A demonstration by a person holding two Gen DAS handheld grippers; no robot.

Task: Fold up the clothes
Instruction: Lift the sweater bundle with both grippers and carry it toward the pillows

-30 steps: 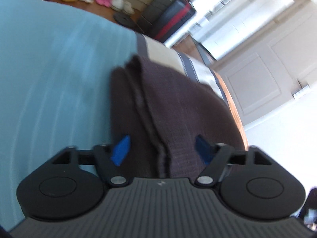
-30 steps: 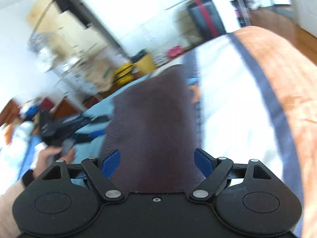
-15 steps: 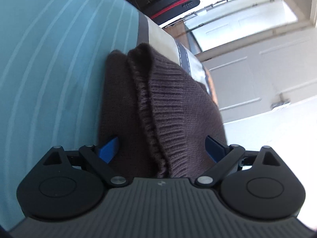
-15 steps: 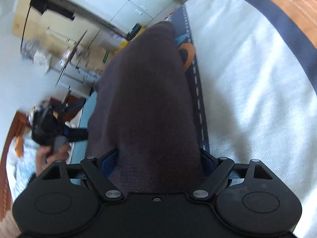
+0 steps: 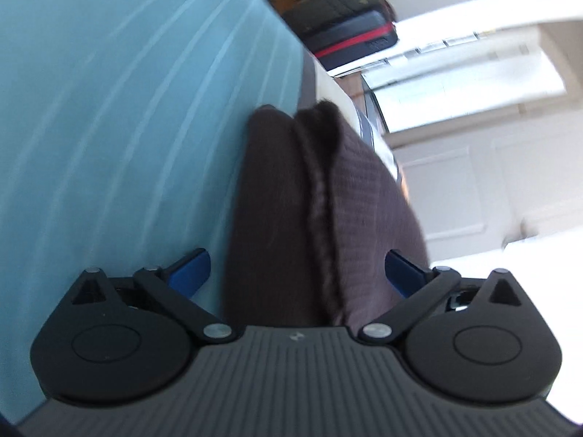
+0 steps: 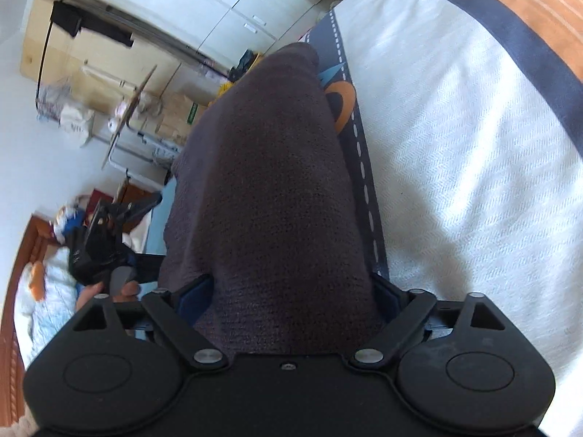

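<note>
A dark brown knitted sweater lies folded in a long strip on the bed, its ribbed hem running down the middle of the left wrist view. My left gripper is open, with its right finger against the sweater and its left finger over the blue sheet. In the right wrist view the same sweater fills the gap of my right gripper, which is open with both blue pads at the cloth's sides. The left gripper also appears there, at the sweater's left side, held by a hand.
A white blanket with a dark band and an orange edge covers the bed to the right of the sweater. Beyond the bed stand a black suitcase, cardboard boxes and white cupboards.
The left gripper has shifted left, so its left finger now stands off the sweater over the blue sheet. The right gripper has tipped down and closed in on the sweater's end.
</note>
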